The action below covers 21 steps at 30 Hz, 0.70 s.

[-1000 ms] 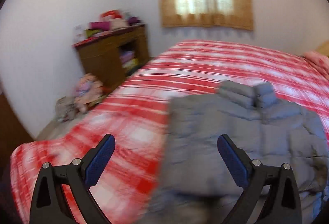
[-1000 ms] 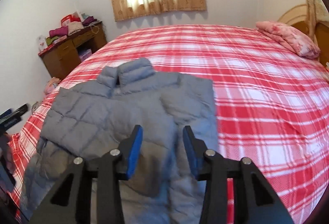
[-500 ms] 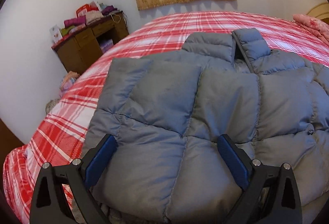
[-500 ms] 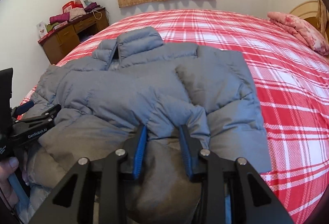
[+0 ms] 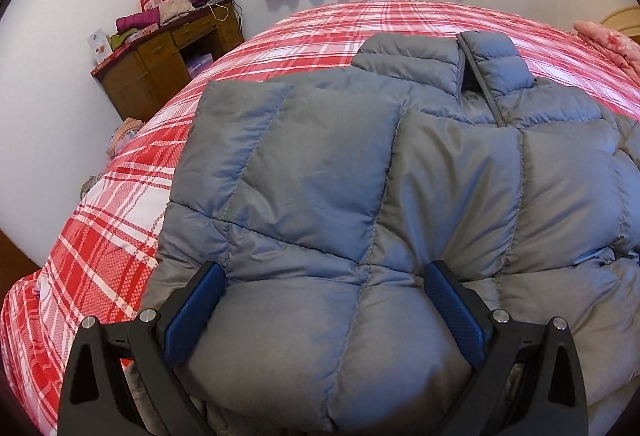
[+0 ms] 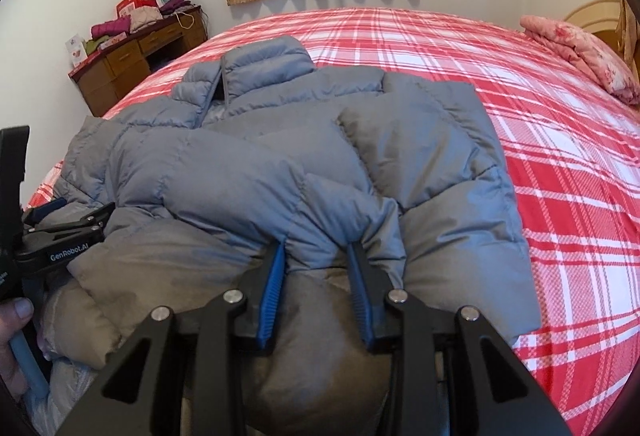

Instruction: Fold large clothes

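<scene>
**Both claws at the near hem of the jacket**

The grey puffer jacket (image 5: pixel 320 196) lies flat on the red plaid bed (image 5: pixel 104 228), with its collar (image 5: pixel 448 60) far ahead of both claws and the sleeves already folded in over the body.

The left gripper (image 5: pixel 320 300) stands wide open. A thick padded section of the hem bulges between its blue pads (image 5: pixel 192 312), but they do not seem to press it.

The right gripper (image 6: pixel 318 276) is much narrower; its jaws have just been closing, and a fold of the grey fabric sits between them, touching both pads. I judge this is a grip, although a light one.

To do this step well, I think the left claw should close on the hem at the same depth as the right one. Then both should lift together and carry the hem forward toward the collar, keeping it level so the sleeves do not slide out. The filling is slippery and springy, so a shallow bite may slip.
</scene>
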Available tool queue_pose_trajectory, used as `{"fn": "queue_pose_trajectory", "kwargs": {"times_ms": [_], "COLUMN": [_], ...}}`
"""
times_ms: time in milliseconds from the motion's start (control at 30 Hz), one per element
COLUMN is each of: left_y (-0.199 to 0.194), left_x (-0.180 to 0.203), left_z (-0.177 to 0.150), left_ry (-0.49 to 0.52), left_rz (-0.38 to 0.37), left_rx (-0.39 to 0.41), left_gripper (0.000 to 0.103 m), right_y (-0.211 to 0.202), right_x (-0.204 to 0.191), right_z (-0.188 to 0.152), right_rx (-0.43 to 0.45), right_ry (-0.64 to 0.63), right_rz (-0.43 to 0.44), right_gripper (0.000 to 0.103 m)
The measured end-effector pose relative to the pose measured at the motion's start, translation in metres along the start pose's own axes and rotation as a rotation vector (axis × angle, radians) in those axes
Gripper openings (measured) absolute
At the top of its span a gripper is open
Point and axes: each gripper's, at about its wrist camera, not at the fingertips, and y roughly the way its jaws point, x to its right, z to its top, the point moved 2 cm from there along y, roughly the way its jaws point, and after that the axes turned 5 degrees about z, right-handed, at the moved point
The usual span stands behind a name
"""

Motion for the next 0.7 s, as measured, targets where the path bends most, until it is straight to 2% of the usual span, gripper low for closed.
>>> {"fn": "queue_pose_trajectory", "kwargs": {"times_ms": [367, 500, 567, 633, 700], "left_y": [0.001, -0.01, -0.038, -0.059, -0.065], "left_x": [0.0, -0.006, -0.021, -0.036, -0.058], "left_z": [-0.001, 0.007, 0.022, 0.038, 0.059], "left_ry": [0.001, 0.017, 0.001, -0.004, -0.034], "left_rz": [0.002, 0.027, -0.001, -0.007, 0.021], "left_rx": [-0.005, -0.022, 0.043, 0.123, 0.17], "left_gripper": [0.102, 0.102, 0.102, 0.102, 0.102], "right_y": [0.001, -0.002, -0.017, -0.04, -0.056], "right_x": [-0.004, -0.006, -0.001, 0.005, 0.011], "right_z": [-0.004, -0.003, 0.0, 0.009, 0.026], "right_rx": [-0.006, -0.019, -0.018, 0.04, 0.092], "right_ry": [-0.031, -0.037, -0.003, 0.039, 0.071], "right_rz": [-0.04, -0.035, 0.001, 0.019, -0.028], "right_gripper": [0.035, 0.036, 0.036, 0.037, 0.037]}}
